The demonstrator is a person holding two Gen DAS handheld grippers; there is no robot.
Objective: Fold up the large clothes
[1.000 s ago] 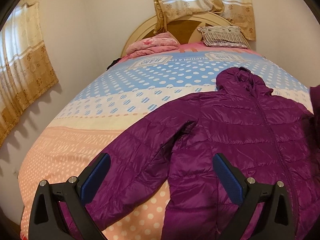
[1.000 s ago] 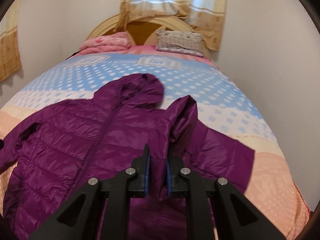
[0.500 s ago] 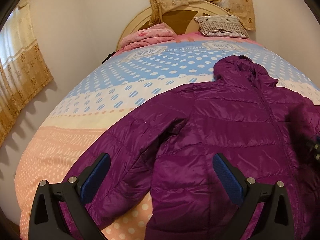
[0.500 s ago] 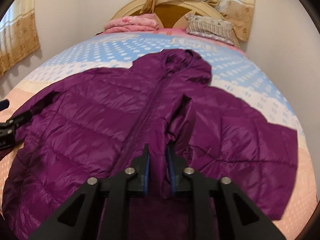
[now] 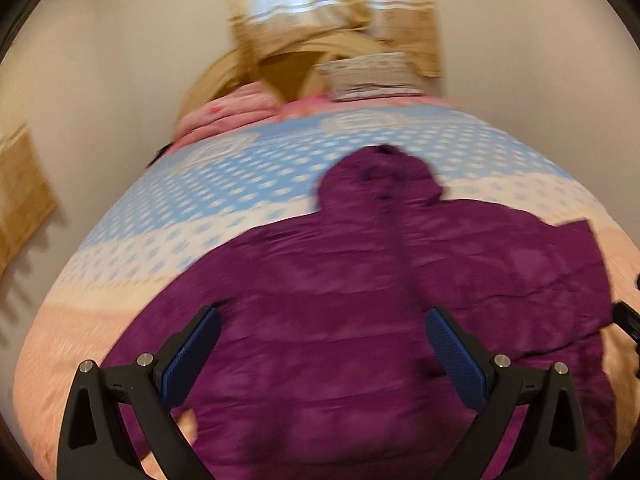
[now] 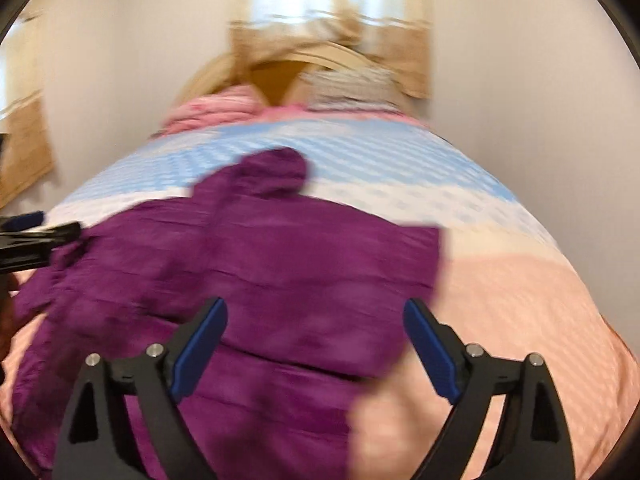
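My view is blurred in both wrist cameras. The purple hooded jacket [image 5: 360, 300] lies spread flat on the bed [image 5: 224, 184], hood toward the headboard [image 5: 280, 64], its right sleeve folded in over the body. My right gripper [image 6: 316, 344] has just been opening its jaws; they now stand wide apart with nothing pressed between the pads, the jacket lying beneath them. My left gripper [image 5: 320, 348] also has its jaws wide apart above the jacket's lower body, gripping nothing. A pink blanket [image 5: 236, 110] and a grey pillow [image 5: 368, 76] sit at the head.
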